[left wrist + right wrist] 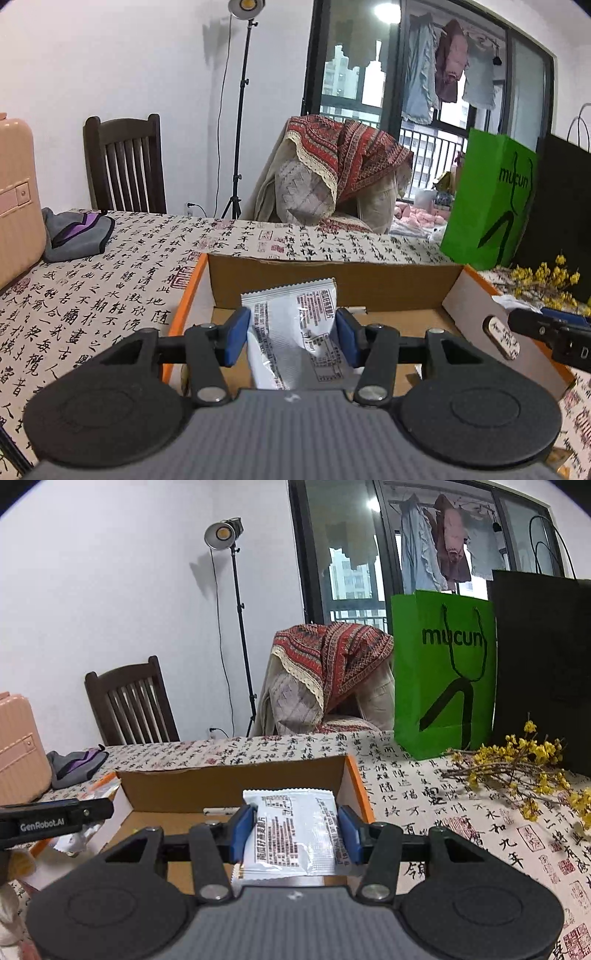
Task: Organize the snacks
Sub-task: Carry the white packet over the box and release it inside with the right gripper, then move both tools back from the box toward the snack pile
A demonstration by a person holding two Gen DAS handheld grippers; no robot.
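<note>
Worktop (110,280) covered by calligraphy-print cloth, spread across the lower half of both views. Cardboard box (332,275) with orange edges is seen open at centre frame in the left view, centre-left in the right view (229,786). Green bag (443,672) and black bag (543,664) are stood at upper right, yellow flowers (517,771) laid below them. Left claw (291,338) is clenched on a silver snack packet (295,325), packet bent, held over the box interior. Right claw (295,834) is clenched on a second silver snack packet (291,830), held flat above the box's right part near the orange edge.
</note>
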